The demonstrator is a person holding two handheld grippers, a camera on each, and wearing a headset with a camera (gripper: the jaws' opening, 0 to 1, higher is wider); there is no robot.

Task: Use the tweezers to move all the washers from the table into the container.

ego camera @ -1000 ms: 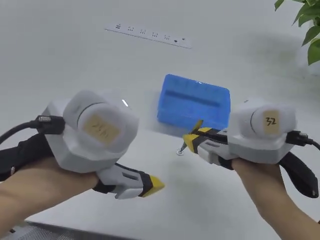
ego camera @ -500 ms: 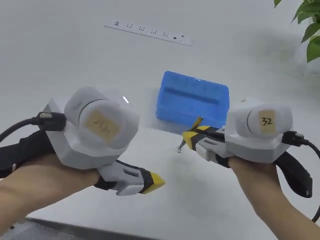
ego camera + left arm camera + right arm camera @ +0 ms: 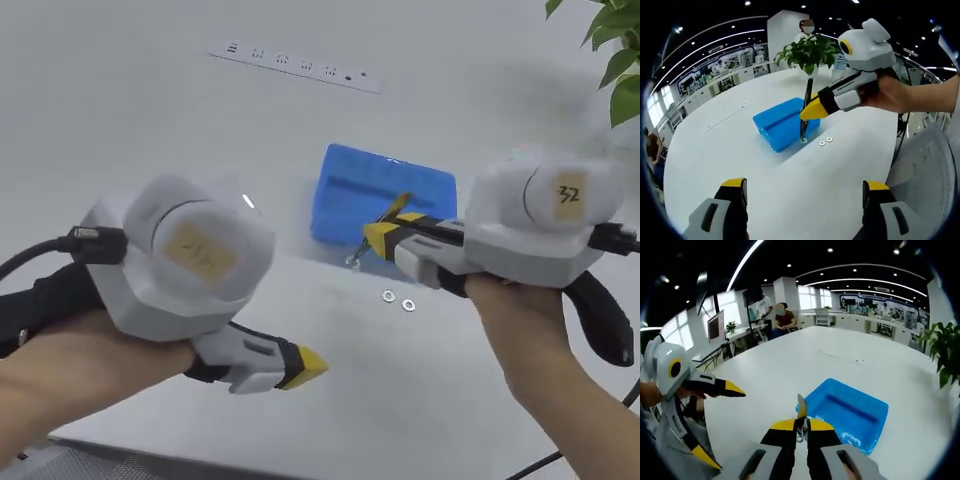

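White table [image 3: 450,400], blue box [image 3: 350,195], two washers [image 3: 388,295] beside it. Right claw [image 3: 382,236] pinches tweezers [image 3: 362,250] near box; left claw [image 3: 804,184] spread wide.

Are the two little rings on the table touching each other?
Apart. In the head view, a sliver of bare table shows between one washer and the other washer.
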